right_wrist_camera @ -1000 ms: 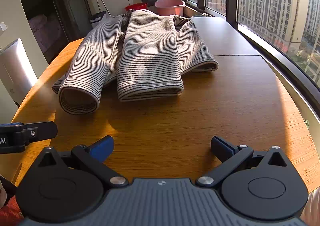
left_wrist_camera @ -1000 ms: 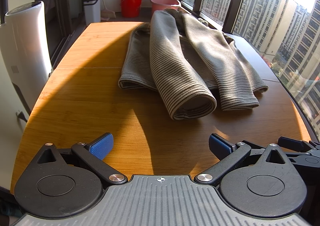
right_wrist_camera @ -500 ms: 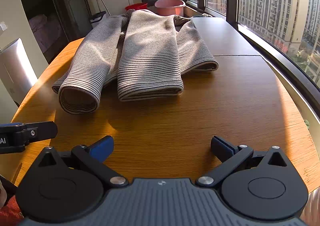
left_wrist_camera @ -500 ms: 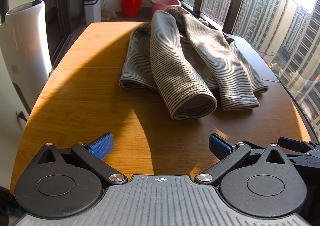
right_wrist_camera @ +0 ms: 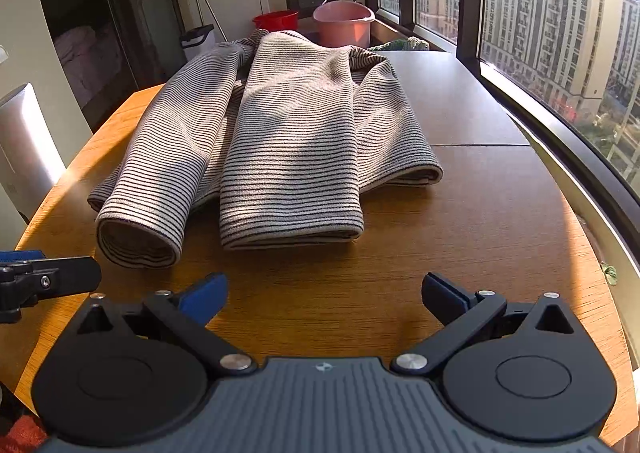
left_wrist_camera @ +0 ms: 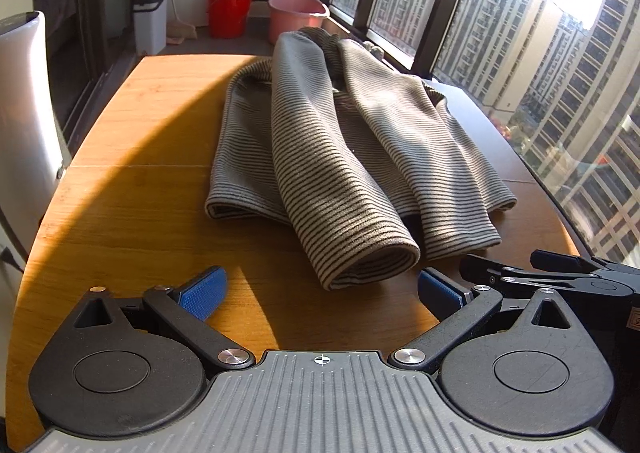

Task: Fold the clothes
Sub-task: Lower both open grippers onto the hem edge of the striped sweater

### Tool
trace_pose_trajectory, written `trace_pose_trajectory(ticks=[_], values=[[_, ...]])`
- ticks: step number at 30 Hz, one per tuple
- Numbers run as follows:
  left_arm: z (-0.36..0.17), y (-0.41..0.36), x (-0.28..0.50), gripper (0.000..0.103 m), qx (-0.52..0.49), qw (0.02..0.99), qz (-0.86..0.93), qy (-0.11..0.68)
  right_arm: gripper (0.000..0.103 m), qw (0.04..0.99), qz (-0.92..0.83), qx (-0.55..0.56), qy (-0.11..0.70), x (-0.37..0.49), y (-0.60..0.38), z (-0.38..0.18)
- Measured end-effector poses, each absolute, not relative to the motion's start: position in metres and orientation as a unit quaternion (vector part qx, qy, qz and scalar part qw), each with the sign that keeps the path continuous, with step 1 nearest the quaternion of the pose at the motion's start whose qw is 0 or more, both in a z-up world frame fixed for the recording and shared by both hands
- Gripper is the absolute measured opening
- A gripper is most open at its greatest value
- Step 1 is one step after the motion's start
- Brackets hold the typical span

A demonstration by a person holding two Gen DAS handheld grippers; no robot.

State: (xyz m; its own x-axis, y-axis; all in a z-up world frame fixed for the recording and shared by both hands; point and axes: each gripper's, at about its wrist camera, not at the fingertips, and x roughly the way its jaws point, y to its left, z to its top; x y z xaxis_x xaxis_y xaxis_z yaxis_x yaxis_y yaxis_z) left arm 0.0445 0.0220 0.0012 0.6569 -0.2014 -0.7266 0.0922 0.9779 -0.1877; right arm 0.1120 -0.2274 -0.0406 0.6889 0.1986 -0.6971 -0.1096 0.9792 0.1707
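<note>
I hold my left gripper (left_wrist_camera: 322, 289) low over the near edge of the oval, honey-coloured wooden desk (left_wrist_camera: 132, 209), its blue-padded fingers (left_wrist_camera: 204, 291) spread wide with nothing between them. My right gripper (right_wrist_camera: 324, 295) hovers beside it in the same way, fingers (right_wrist_camera: 444, 295) far apart and empty.

The grey knit sweater with thin dark stripes (left_wrist_camera: 340, 157) lies on the middle of the desk, both sleeves folded down over its body so the cuffs point toward me. The left sleeve's open cuff (left_wrist_camera: 368, 265) sits just beyond my left fingers, apart from them.

Low sunlight falls across the wood in bright bands, with a broad curved shadow over the centre. Tall windows (right_wrist_camera: 560, 13) run along the right side, showing high-rise apartment blocks outside. Past the far end of the desk stand a red plastic bucket (left_wrist_camera: 229, 13), a pink plastic basin (left_wrist_camera: 298, 19) and a white lidded bin (left_wrist_camera: 150, 23). A white curved appliance (left_wrist_camera: 24, 109) stands at the left.
</note>
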Motion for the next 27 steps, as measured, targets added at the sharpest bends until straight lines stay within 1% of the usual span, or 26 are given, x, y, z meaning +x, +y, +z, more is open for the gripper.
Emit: trace_pose_trajectory(ticks=[7,10,13,16,21,24,27], values=[[0.022,0.025,0.098,0.103,-0.058,0.923,-0.122,0.361,0.103,0.932,0.091,0.080,0.342,0.159,-0.229,-0.018],[0.022,0.024,0.131,0.103,-0.057,0.924,-0.134,0.353,0.103,0.938,0.092,0.092,0.320,0.178,-0.229,-0.010],[0.007,0.020,0.166,0.103,-0.058,0.914,-0.132,0.379,0.103,0.937,0.103,0.121,0.309,0.202,-0.233,-0.009],[-0.020,0.015,0.197,0.103,-0.072,0.886,-0.134,0.438,0.103,0.933,0.105,0.132,0.317,0.229,-0.230,-0.018],[-0.039,0.003,0.198,0.103,-0.040,0.889,-0.136,0.435,0.103,0.907,0.133,0.158,0.367,0.260,-0.225,-0.046],[-0.041,0.003,0.195,0.103,-0.041,0.894,-0.136,0.426,0.103,0.902,0.135,0.174,0.373,0.266,-0.224,-0.060],[-0.043,0.006,0.192,0.103,-0.039,0.896,-0.142,0.419,0.103,0.907,0.142,0.155,0.364,0.260,-0.220,-0.063]])
